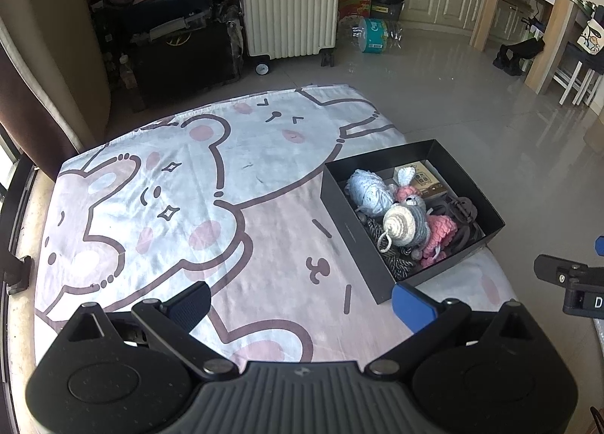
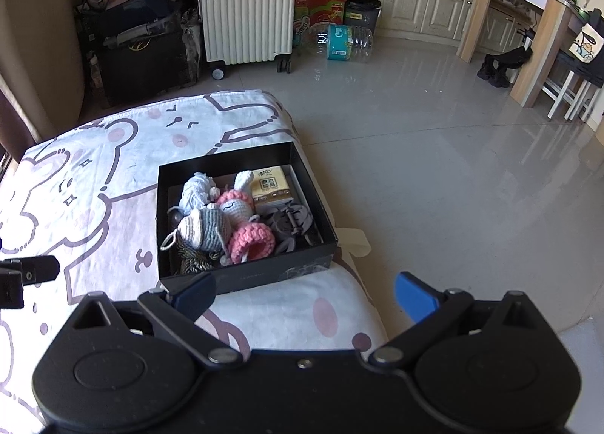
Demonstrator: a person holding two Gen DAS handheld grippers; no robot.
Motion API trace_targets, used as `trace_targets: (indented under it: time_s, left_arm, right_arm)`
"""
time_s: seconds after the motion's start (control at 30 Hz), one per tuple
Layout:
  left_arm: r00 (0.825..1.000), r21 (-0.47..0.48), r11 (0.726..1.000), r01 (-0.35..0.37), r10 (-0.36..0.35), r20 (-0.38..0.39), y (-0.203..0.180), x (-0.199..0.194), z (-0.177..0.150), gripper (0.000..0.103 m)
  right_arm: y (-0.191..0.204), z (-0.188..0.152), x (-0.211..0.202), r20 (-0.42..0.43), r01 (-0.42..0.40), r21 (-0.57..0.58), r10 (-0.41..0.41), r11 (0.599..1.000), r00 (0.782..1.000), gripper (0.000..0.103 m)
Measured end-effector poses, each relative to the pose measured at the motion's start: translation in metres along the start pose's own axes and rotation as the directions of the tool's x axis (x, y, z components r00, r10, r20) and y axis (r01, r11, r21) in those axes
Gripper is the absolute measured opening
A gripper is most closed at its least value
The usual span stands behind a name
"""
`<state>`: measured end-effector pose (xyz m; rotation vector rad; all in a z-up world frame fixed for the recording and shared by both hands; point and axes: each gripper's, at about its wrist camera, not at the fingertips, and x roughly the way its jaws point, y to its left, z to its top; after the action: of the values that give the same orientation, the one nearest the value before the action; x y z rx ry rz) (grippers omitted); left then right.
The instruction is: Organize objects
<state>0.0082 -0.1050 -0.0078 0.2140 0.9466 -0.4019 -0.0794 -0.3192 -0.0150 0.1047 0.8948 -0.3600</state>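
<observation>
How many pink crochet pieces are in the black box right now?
2. A pink bunny-faced toy lies mid-box beside the tissue pack; a pink crochet cup lies nearer the front wall of the black box. More may be buried.

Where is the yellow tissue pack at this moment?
In the right wrist view, the yellow tissue pack lies in the far right corner of the black box, beside the pink crochet bunny.

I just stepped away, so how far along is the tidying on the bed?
Looks nearly done: the crochet toys, tissue pack and dark straps all sit inside the black box, and no loose items show on the bedsheet. The left gripper and right gripper are open and empty. Nothing obvious is left.
</observation>
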Motion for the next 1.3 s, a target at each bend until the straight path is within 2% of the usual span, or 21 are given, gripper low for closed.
trace_targets:
  time_s: [1.3]
  left_arm:
    - [1.000,-0.004,1.000,-0.020,0.020,-0.008,0.0017,0.0024,-0.0006,0.101]
  right_arm:
    - [0.0062,-0.0006,-0.0007,-0.001,-0.005,-0.006,0.005,1.000,1.000,0.102]
